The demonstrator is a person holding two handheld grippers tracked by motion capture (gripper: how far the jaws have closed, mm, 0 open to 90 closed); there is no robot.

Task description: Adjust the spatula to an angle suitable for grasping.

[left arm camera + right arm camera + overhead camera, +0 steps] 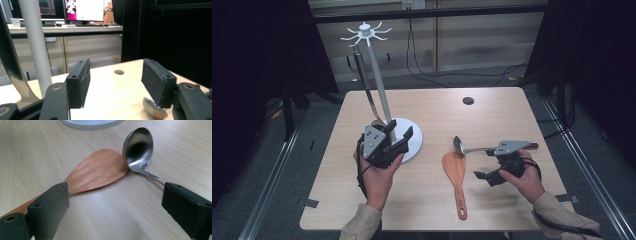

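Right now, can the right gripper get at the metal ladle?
Probably yes. The right gripper has its jaws open and empty, low over the table, and the metal ladle lies just ahead beside the wooden spatula, handle running to the right-hand jaw. Nothing blocks it.

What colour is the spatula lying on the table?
Reddish-brown wood; the spatula shows best in the right gripper view.

Left tool (398, 141), open, sits at the white utensil stand (379, 85); right tool (484, 176) hovers, seemingly open, beside the wooden spatula (455, 172).
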